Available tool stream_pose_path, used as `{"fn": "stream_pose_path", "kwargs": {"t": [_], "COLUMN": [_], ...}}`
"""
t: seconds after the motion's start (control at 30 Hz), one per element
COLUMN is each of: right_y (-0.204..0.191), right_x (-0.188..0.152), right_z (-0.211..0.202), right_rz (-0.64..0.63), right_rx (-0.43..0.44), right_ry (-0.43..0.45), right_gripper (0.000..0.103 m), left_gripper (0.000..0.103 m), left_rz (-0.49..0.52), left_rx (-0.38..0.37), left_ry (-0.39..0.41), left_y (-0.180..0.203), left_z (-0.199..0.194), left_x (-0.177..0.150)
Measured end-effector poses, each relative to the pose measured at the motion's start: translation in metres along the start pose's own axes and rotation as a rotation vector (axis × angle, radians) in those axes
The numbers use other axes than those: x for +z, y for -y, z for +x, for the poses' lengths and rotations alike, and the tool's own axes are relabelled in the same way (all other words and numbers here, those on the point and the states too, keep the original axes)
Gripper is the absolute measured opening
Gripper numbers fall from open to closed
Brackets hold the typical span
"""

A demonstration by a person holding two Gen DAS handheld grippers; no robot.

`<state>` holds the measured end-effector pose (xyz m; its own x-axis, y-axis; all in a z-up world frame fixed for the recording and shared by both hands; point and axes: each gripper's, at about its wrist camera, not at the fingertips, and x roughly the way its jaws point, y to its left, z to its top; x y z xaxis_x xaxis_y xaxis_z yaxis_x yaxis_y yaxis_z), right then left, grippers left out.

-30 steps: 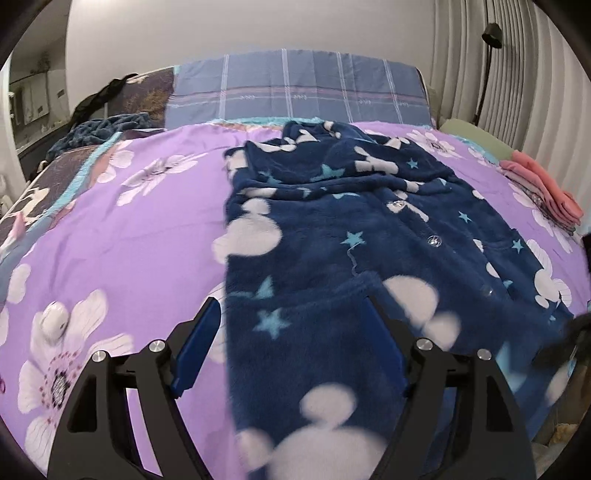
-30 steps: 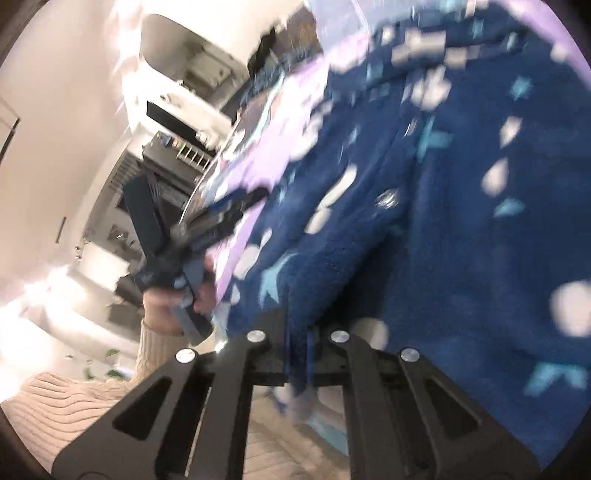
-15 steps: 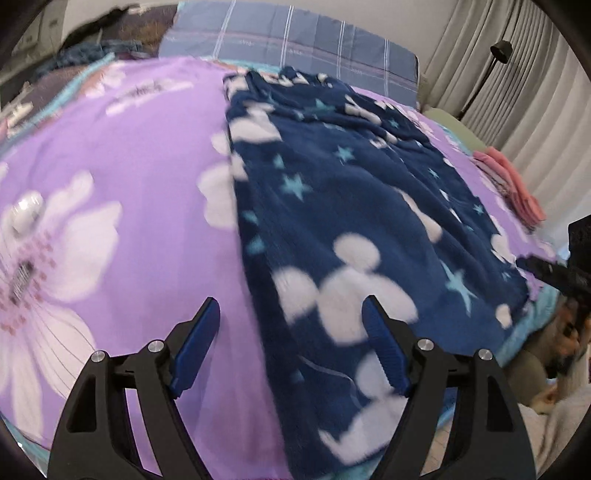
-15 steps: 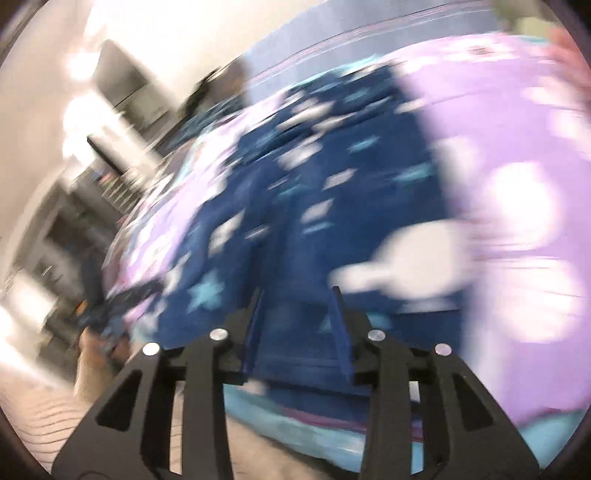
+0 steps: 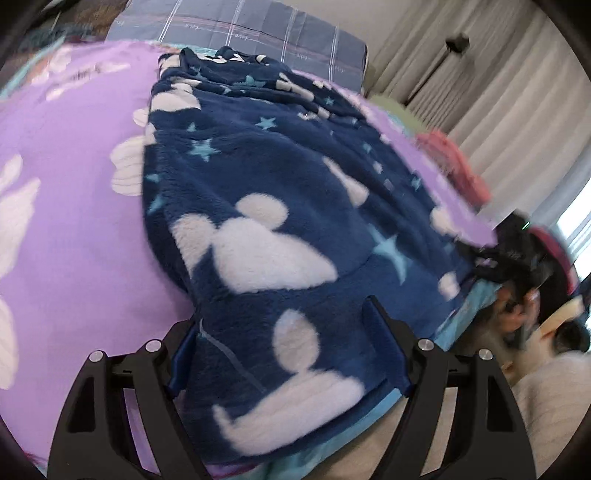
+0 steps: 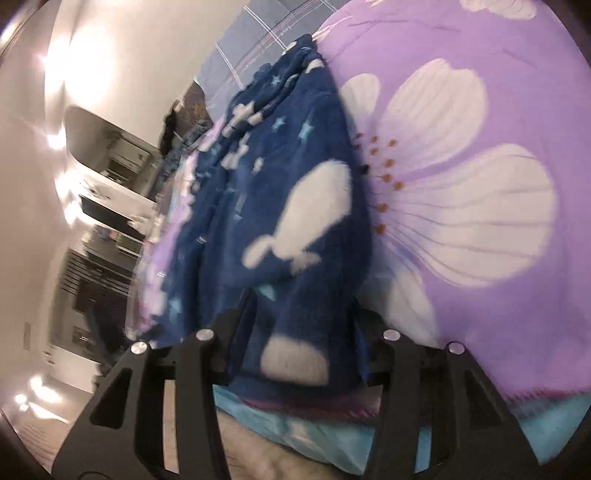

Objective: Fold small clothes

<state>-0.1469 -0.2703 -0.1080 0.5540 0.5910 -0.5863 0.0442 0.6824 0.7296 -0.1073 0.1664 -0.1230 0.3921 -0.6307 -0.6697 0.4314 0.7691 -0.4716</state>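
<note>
A navy fleece garment [image 5: 266, 192] with white mouse heads and teal stars lies on the purple floral bed cover [image 5: 62, 206], its hem at the bed's near edge. My left gripper [image 5: 291, 347] is open, its jaws either side of the hem's left corner. In the right wrist view the same garment [image 6: 295, 221] shows, and my right gripper [image 6: 299, 325] is open with jaws either side of the hem's right corner. The right gripper also shows blurred in the left wrist view [image 5: 517, 258].
A blue plaid pillow [image 5: 240, 29] lies at the bed head. Folded pink clothes [image 5: 454, 162] sit at the right edge, with curtains [image 5: 498, 92] behind. The bed's blue edge [image 6: 332, 439] runs below the hem. Furniture [image 6: 103, 206] stands at the left.
Both grippers have moved down to the garment's hem at the bed's near edge. The right gripper, shut on fleece a second ago, has opened wide. The left stayed open.
</note>
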Motion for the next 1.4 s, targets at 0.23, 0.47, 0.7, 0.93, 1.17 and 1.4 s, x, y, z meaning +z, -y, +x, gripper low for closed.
{"fn": "stream_pose_path", "kwargs": {"t": [0.23,0.47,0.7,0.93,1.17,1.4], "right_y": [-0.005,-0.02,-0.076,-0.121,-0.102,-0.081], "right_x": [0.0,0.006,0.019,0.007,0.032,0.076], "right_z": [0.008,-0.001,-0.058,-0.126,-0.108,-0.068], "right_rz": [-0.02,-0.037,-0.174,-0.343,-0.284,-0.207], "right_rx": [0.018,0.046,0.142,0.292,0.236,0.207], "right_ry": [-0.027,0.04,0.196,0.406,0.389,0.359], "right_gripper": [0.041,0.013,0.012,0.012,0.012,0.013], "left_gripper": [0.036,0.016,0.014,0.014,0.015,0.015], "left_rz": [-0.108,0.02,0.109,0.166,0.123,0.106], "left_rx": [-0.041,0.058,0.057,-0.033,0.001,0.056], "left_ry": [0.03,0.102,0.267,0.421,0.444,0.38], "left_y": [-0.015,0.02,0.053,0.075,0.062,0.044], "left_z": [0.004,-0.014,-0.073,-0.134,-0.13,-0.089], "left_x": [0.005,0.018,0.047,0.052,0.076,0.107]}}
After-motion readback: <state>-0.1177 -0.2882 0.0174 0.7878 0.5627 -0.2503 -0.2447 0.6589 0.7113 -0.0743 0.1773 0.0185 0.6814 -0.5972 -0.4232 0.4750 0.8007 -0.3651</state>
